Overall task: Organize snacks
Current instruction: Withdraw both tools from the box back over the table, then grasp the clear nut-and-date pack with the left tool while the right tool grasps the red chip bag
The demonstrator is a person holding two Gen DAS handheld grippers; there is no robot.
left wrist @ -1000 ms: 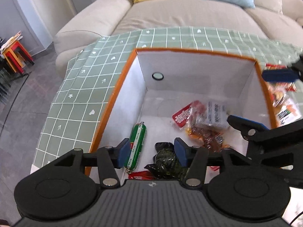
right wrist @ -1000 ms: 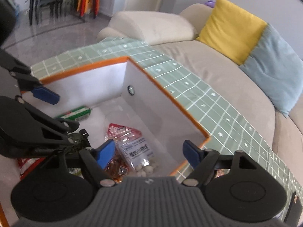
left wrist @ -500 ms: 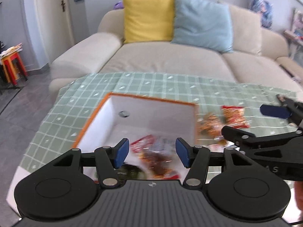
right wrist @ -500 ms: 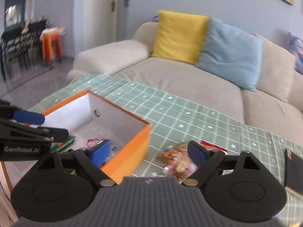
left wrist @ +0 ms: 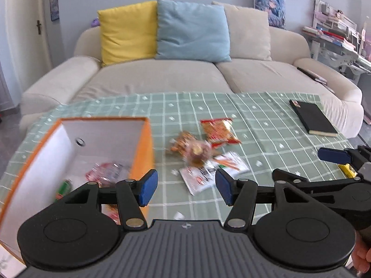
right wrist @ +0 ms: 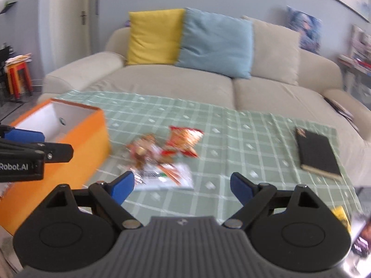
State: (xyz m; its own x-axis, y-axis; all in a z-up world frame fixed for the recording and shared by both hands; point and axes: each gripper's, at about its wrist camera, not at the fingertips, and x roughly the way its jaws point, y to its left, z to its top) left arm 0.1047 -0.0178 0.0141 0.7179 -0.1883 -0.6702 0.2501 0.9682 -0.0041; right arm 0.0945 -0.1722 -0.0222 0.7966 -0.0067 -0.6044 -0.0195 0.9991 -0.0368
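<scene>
We hover our left gripper above the green checked tablecloth, its blue-padded jaws spread wide and holding nothing, and our right gripper is just as released and empty beside it. The loose snacks sit in a small heap just right of the orange cardboard box with white inside: a red and orange crinkly packet, a clear wrapped bundle of brown treats and a flat white sachet, all touching or overlapping. Several packets already lie in the box, blurred. By our reckoning the step in hand is picking the next snack, and the white sachet is nearest; we'd come down on its free edge, since a flat pack gives little to pinch, and avoid dragging the bundle resting on it. The box wall stands close on the left, so we'd lift well clear of the rim. A black notebook lies well apart on the right, and the beige sofa with yellow and blue cushions stays behind the table.
</scene>
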